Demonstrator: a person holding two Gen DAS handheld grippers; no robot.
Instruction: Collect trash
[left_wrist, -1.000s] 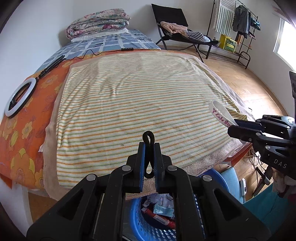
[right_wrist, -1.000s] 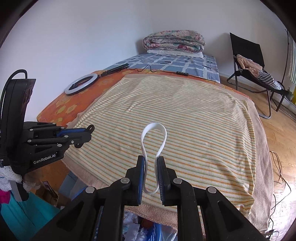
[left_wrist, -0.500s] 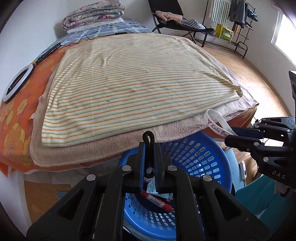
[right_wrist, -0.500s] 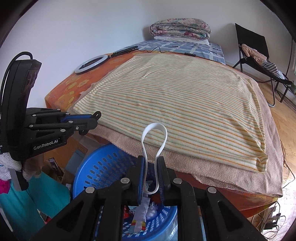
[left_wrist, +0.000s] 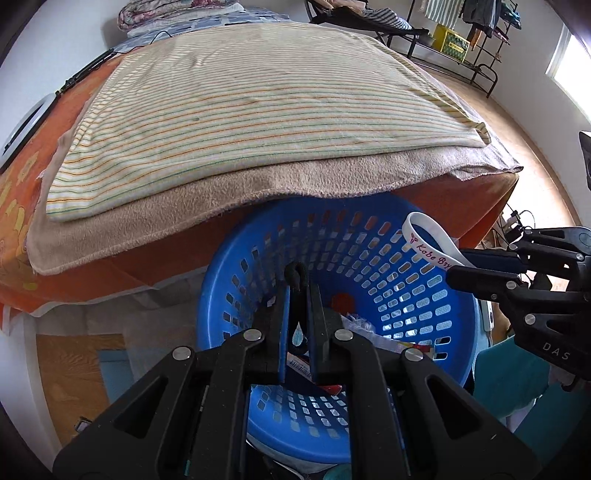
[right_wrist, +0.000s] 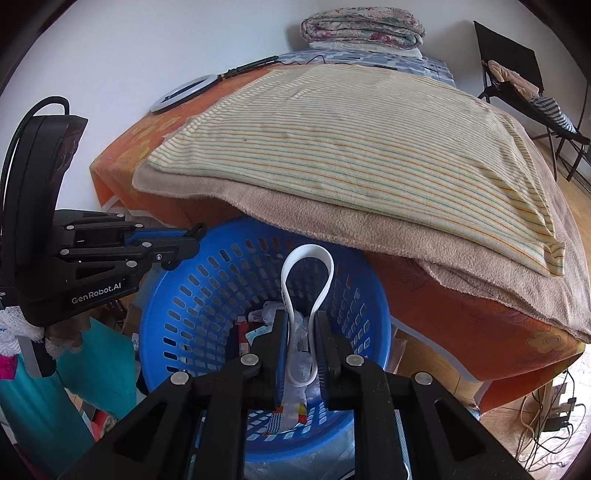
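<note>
Left wrist view: the left tool (left_wrist: 298, 295) has dropped from over the bed to right above the blue basket (left_wrist: 454, 373), its jaws clamped on a small black loop (left_wrist: 294, 273) that pokes up between them. A second ago only striped blanket lay ahead; now the basket's slotted wall fills the middle, wrappers visible at its bottom. Off to the right, the right tool (left_wrist: 460, 266) comes in over the rim, pinching a white wristband (left_wrist: 428, 240) with pink lettering. That puts both bits of trash over the basket, so I'd judge the drop is next. Above, the tan blanket (left_wrist: 207, 206) hangs over the bed's edge, just shading the basket's far rim; it looks close enough to brush. Right wrist view: same story, the right tool (right_wrist: 301, 334) is shut on the wristband (right_wrist: 327, 269), whose loop stands upright over the basket (right_wrist: 155, 325), with litter below. The left tool (right_wrist: 192, 242) reaches in from the left above the rim. Around: a ring light (right_wrist: 183, 92) on the orange sheet, folded quilts (right_wrist: 362, 31) at the head, a black chair (right_wrist: 517, 70) and cables on the floor, all well clear.
</note>
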